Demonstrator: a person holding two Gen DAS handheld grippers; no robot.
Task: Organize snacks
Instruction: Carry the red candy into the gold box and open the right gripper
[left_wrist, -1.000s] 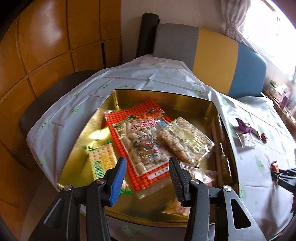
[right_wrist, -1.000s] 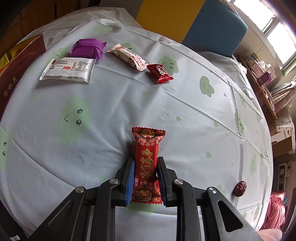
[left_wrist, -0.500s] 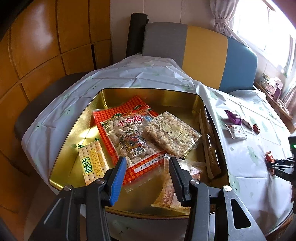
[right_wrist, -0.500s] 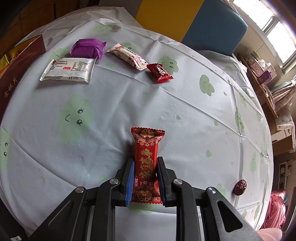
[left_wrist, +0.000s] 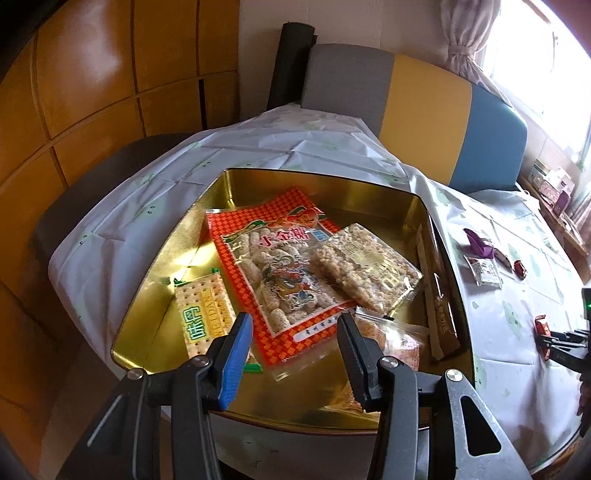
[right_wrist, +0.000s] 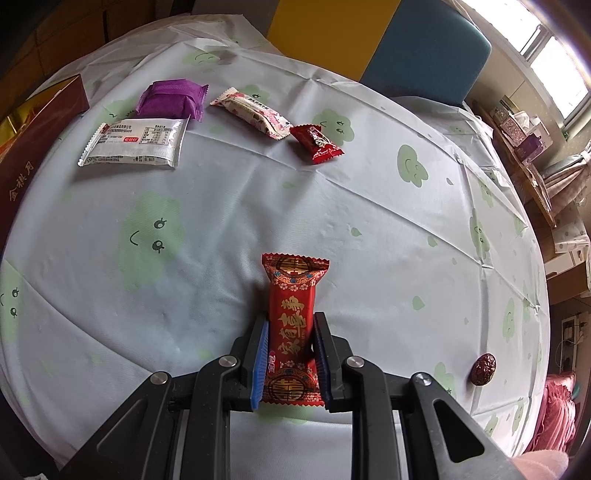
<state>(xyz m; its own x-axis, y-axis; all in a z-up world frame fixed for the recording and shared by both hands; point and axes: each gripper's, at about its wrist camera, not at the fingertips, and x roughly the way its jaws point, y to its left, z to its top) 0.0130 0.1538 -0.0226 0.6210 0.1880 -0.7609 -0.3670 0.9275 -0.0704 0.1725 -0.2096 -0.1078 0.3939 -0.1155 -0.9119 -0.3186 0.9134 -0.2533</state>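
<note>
Holding the red candy (right_wrist: 291, 325) tight in our right tongs (right_wrist: 290, 354), we should lift it gently and carry it left to the gold tin (left_wrist: 258, 398) without squeezing harder. It lies long-ways between the tongs, its far end pointing straight ahead. Our left tongs (left_wrist: 293, 354) hang wide apart, holding nothing, over the tin.

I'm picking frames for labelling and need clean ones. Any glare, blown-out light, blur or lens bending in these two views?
Left wrist view: window at upper right blown out to white; bright glare on the gold tin floor; strong fisheye bending of the wood panels; right edge slightly smeared. Right wrist view: evenly lit, tablecloth bulges from distortion, red candy sharp, window corner overexposed.
</note>
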